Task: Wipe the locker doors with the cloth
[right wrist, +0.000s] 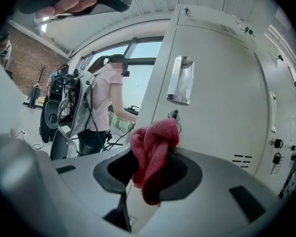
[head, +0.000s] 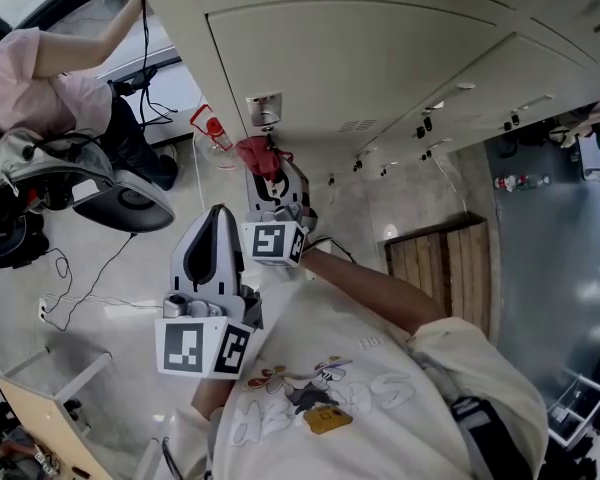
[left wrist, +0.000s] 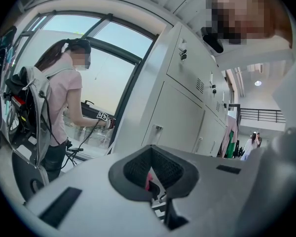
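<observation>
A red cloth point(head: 257, 155) hangs bunched from my right gripper point(head: 265, 173), which is shut on it. In the right gripper view the cloth point(right wrist: 153, 147) is close to a beige locker door point(right wrist: 222, 107), just below its metal handle plate point(right wrist: 180, 80) and beside the lock point(right wrist: 173, 115); I cannot tell whether it touches. My left gripper point(head: 218, 218) is held lower and nearer my body, behind the right one, with its jaws together and nothing in them. In its own view the left gripper point(left wrist: 153, 174) points at the row of lockers point(left wrist: 180, 117).
A person in a pink shirt point(head: 40, 78) works at the window left of the lockers, with a chair and bags point(head: 120, 198) and cables on the floor point(head: 80, 278). A wooden pallet point(head: 445, 268) lies to the right. More locker doors point(head: 380, 58) run rightward.
</observation>
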Demonstrator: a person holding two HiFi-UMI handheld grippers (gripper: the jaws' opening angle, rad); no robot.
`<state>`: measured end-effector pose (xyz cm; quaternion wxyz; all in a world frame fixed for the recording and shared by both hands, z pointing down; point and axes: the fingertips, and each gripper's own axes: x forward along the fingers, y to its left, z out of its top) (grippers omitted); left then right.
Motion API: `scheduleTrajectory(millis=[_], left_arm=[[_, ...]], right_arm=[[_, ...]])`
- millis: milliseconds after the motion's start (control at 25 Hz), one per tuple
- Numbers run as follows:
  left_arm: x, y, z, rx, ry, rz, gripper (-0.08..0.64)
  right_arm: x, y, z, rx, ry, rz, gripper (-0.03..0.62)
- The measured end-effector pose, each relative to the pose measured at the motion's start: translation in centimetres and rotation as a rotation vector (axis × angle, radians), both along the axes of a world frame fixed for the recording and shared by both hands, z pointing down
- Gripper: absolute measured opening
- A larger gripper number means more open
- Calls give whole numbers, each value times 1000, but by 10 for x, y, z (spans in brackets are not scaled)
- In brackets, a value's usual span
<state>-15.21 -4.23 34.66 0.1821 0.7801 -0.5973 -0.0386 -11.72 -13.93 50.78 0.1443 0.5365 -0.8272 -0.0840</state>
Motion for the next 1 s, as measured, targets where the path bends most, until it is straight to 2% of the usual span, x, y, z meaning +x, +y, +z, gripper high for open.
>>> scheduleTrajectory(millis=[400, 1000], left_arm=[[3, -6, -1, -1, -1, -5, 5], [36, -14, 1, 1, -7, 36, 5]], right_arm=[[16, -5, -6, -20, -12, 1, 132], [59, -14, -7, -28, -20, 25, 135]])
